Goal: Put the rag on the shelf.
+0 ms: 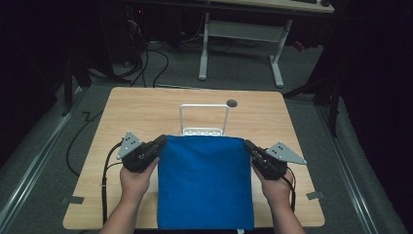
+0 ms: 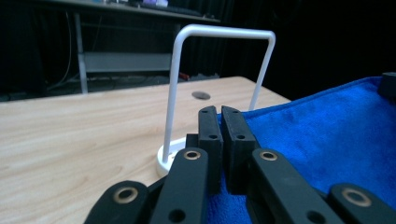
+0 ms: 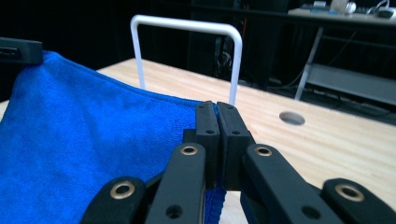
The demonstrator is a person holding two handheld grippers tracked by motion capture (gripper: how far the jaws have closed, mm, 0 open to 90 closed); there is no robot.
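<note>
I've got the towel (image 1: pixel 205 183) by its two far corners: left gripper (image 1: pixel 160 142) pinching the left one, right gripper (image 1: pixel 249 146) the right one, jaws pressed tight on cloth on both sides. Holding both corners keeps the top edge stretched flat. Towel hangs off that edge toward me, lower part over the near side of the table (image 1: pixel 146 112). White rack (image 1: pixel 203 118) stands just behind the top edge, so I read this as lining up to drape it over the bar. Edge needs to clear the bar first.
</note>
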